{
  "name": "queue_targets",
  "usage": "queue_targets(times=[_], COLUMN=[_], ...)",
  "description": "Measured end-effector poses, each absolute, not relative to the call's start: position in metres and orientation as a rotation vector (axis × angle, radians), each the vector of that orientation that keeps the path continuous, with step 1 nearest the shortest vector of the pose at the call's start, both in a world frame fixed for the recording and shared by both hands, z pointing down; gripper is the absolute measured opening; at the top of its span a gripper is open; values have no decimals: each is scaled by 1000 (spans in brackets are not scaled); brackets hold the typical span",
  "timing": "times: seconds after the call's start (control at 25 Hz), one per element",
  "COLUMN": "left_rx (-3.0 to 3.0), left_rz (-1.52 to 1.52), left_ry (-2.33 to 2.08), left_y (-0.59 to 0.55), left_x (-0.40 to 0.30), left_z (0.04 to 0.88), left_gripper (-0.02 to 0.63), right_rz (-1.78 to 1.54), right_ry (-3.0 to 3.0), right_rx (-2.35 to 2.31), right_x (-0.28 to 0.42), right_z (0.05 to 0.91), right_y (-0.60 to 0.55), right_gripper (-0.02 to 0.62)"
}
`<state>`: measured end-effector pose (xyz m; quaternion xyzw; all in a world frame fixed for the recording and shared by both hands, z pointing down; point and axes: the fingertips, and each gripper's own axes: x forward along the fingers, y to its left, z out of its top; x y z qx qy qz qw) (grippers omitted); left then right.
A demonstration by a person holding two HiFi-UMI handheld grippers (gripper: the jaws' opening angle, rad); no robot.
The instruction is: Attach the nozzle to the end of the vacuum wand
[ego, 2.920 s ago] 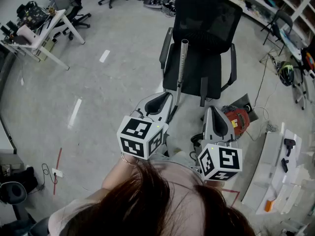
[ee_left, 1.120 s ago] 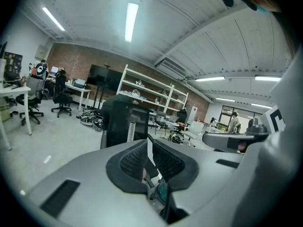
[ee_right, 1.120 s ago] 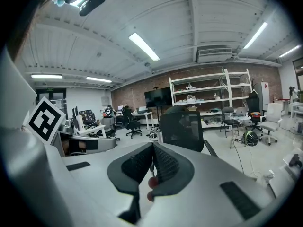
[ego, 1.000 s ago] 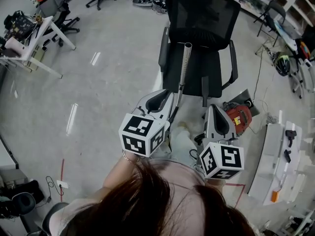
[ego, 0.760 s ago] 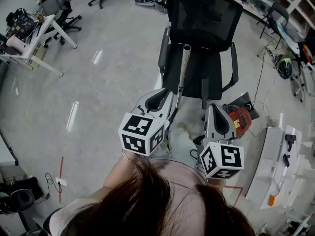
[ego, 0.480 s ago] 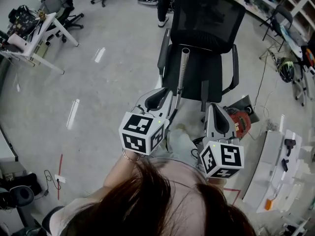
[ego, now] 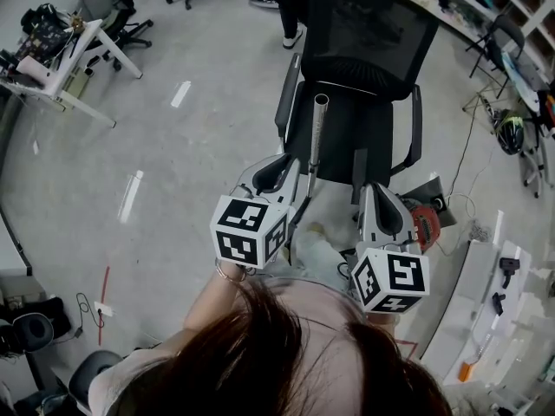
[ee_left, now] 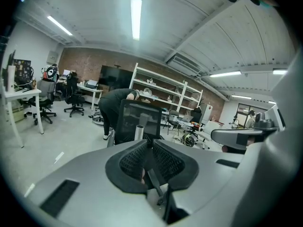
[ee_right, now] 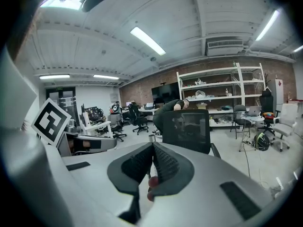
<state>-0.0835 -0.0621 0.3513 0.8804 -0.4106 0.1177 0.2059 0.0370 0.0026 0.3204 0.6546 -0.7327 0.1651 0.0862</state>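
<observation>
A grey metal vacuum wand (ego: pixel 316 139) stands upright against the front of a black office chair (ego: pixel 368 37). Its open top also shows in the left gripper view (ee_left: pixel 139 132) and the right gripper view (ee_right: pixel 151 138). My left gripper (ego: pixel 295 166) is shut just left of the wand's lower part, with its jaws (ee_left: pixel 151 143) pressed together on nothing that shows. My right gripper (ego: pixel 373 189) is shut too (ee_right: pixel 153 146), to the right of the wand. A dark upright piece (ego: pixel 357 161) stands by the seat; I cannot tell what it is.
A red vacuum body (ego: pixel 423 213) lies on the floor to the right of the chair. A person in dark clothes (ee_left: pixel 116 103) bends over behind the chair. White tables (ego: pixel 65 55) stand far left, and shelves and cables (ego: pixel 512 137) at the right.
Both grippers stay shut and side by side while the floor slides beneath them. A person's legs have come into view behind the chair.
</observation>
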Motion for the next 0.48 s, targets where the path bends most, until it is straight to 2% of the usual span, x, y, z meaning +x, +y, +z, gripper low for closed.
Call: queue_targets(times=[0.48], left_rx=[2409], left_rz=[348], left_ry=[-1183], left_y=[-93], left_x=[-65], left_z=[364], left_gripper=[28], right_rz=[508], right_ry=[-2194], right_rx=[1915], right_x=[63], right_z=[325], right_y=[-23], right_gripper=[23])
